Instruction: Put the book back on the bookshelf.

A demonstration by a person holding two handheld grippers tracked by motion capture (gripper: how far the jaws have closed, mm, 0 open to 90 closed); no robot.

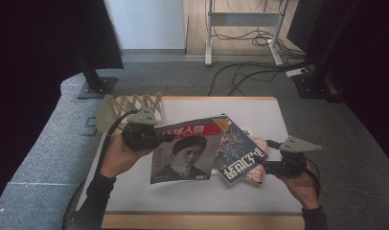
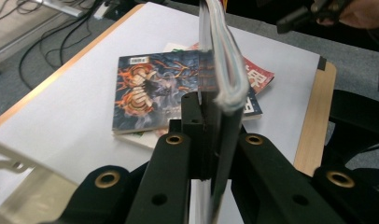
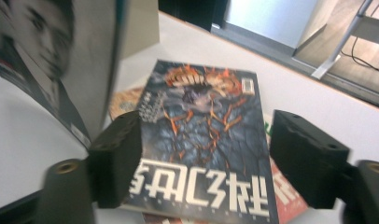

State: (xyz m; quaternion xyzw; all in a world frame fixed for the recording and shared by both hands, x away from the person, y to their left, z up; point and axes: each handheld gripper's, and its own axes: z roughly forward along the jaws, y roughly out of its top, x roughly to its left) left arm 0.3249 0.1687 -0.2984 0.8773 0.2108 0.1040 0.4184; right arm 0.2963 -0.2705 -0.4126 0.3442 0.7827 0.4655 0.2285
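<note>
The white surface (image 1: 183,191) with a wooden edge stands on a grey carpet, with cables on the floor behind it. The left tool (image 1: 156,137) is closed on the edge of a magazine (image 1: 185,151) and holds it up above the surface; the cover with a portrait of a man faces the high camera. In the left gripper view the magazine's pages (image 2: 222,70) sit clamped between the two black jaws. Under and to the right of it lies a small pile, with a dark book with orange flames (image 3: 204,135) on top and a red magazine (image 1: 260,144) partly below. The right tool (image 1: 267,168) is open, its jaws apart just at the near edge of the dark book.
</note>
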